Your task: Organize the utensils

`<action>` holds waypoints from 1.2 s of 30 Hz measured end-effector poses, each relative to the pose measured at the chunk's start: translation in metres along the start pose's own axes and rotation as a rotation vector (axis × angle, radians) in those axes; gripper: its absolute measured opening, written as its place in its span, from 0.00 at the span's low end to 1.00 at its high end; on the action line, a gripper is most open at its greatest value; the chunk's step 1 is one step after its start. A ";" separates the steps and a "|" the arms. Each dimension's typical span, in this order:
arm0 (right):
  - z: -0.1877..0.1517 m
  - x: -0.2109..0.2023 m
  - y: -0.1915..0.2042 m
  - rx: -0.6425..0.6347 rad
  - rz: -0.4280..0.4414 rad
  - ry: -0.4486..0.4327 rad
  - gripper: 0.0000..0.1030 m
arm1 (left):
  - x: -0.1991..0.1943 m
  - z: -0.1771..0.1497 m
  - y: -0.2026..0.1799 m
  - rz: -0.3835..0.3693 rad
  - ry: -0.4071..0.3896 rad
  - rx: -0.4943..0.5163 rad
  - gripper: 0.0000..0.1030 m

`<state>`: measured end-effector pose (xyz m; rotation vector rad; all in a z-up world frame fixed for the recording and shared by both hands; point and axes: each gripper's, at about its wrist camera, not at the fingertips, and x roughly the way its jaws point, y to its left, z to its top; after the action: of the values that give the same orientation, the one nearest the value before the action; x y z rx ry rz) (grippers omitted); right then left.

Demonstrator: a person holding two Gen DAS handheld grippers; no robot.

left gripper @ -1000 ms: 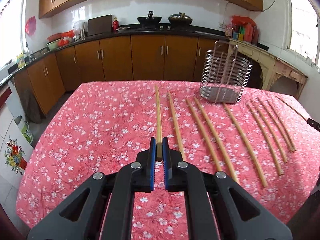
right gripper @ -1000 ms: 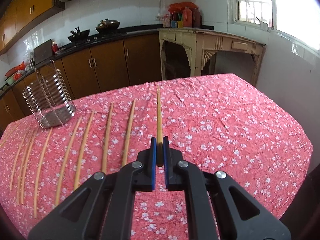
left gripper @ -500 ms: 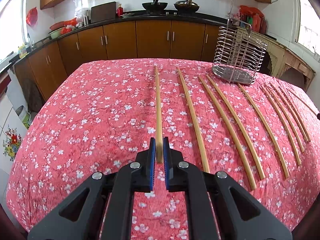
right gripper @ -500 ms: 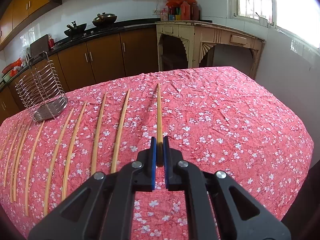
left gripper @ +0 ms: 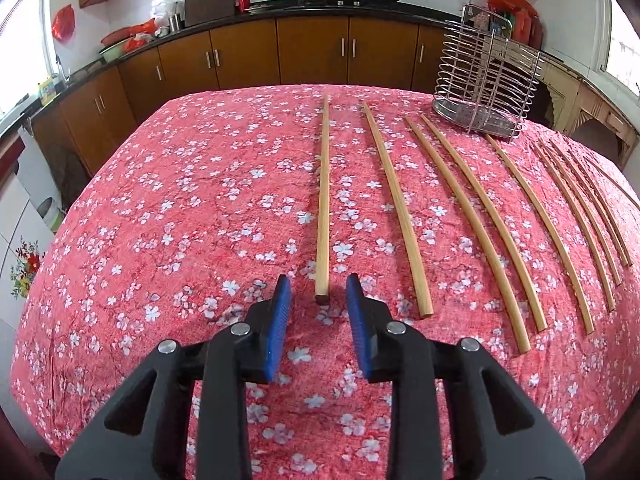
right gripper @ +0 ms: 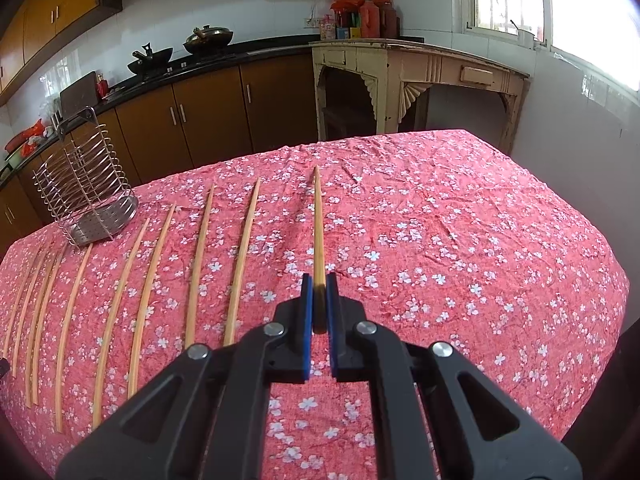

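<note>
Several wooden chopsticks lie in a row on the red floral tablecloth (left gripper: 160, 208). In the left wrist view my left gripper (left gripper: 319, 292) is open, its blue pads (left gripper: 280, 320) either side of the near end of the leftmost chopstick (left gripper: 323, 200), which lies flat on the cloth. In the right wrist view my right gripper (right gripper: 319, 292) is shut on the near end of the rightmost chopstick (right gripper: 318, 224), whose far tip points away over the cloth. A wire utensil holder (left gripper: 486, 80) stands at the far right of the table, and in the right wrist view (right gripper: 86, 192) at the far left.
More chopsticks (left gripper: 472, 216) lie side by side between the two grippers, also shown in the right wrist view (right gripper: 200, 256). Brown kitchen cabinets (left gripper: 312, 52) and a counter with woks stand beyond the table. A cream side table (right gripper: 416, 84) stands at the right wall.
My left gripper has set its chopstick down on the cloth and opened. My right gripper has lowered with its chopstick still held.
</note>
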<state>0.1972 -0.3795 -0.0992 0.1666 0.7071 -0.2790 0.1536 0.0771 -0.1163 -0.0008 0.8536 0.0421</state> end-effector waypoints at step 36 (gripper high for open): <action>0.032 -0.067 0.013 -0.017 0.101 -0.150 0.07 | -0.106 0.072 -0.006 -0.033 -0.371 0.062 0.06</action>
<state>0.1722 -0.3615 -0.0304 0.1625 0.5500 -0.1871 0.1390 0.0685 0.0107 0.0496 0.4833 -0.0152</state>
